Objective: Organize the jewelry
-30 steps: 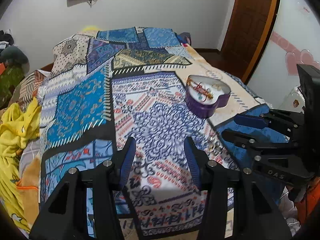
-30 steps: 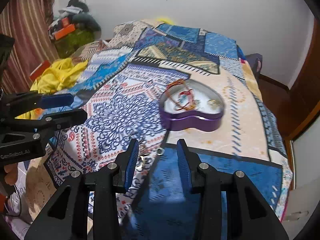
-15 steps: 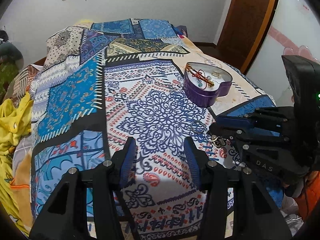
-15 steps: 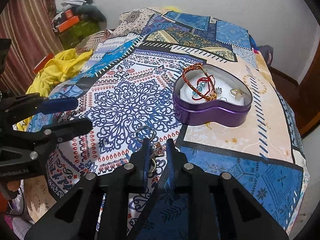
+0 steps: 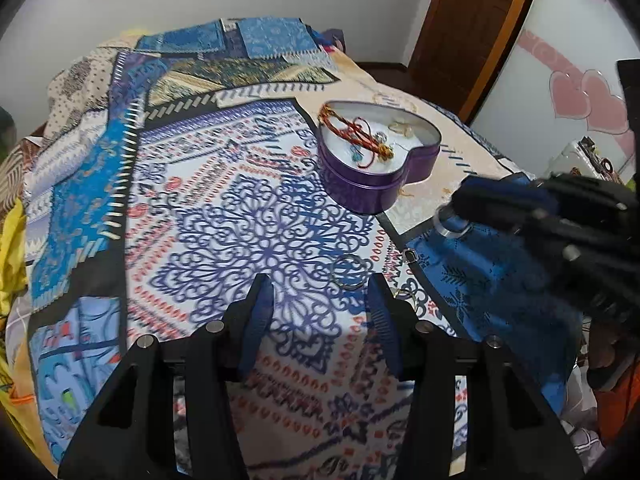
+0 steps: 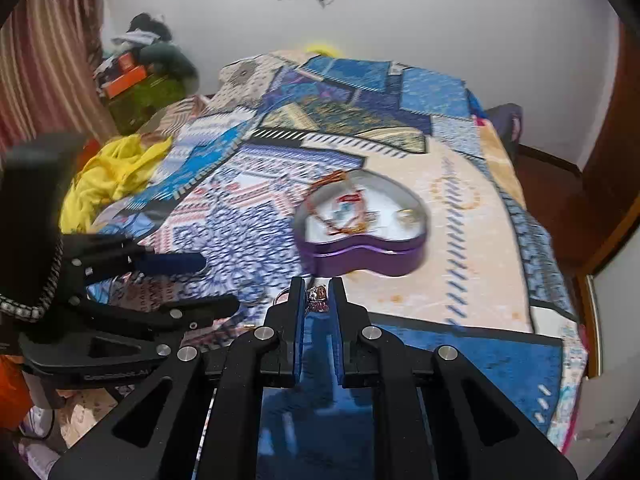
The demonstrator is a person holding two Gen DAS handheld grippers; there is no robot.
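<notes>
A purple heart-shaped tin [image 5: 380, 160] lies open on the patterned bedspread, holding red cord bracelets [image 5: 356, 136] and rings; it also shows in the right wrist view [image 6: 360, 232]. My right gripper [image 6: 318, 296] is shut on a small jewelry piece [image 6: 317, 298] and is lifted just short of the tin; it appears blurred in the left wrist view [image 5: 464, 204]. My left gripper [image 5: 318, 300] is open and empty over the bedspread. A thin metal ring [image 5: 347, 272] and small loose pieces [image 5: 409, 255] lie on the cover near it.
The bed's right edge [image 6: 560, 300] drops toward a wooden door [image 5: 472, 28]. Yellow clothes [image 6: 108, 176] lie at the left side of the bed. A cluttered pile [image 6: 144, 76] sits by the curtain.
My right gripper closed on the small jewelry piece lying on the cover and rose with it toward the tin. The left gripper shifted slightly and stays open.
</notes>
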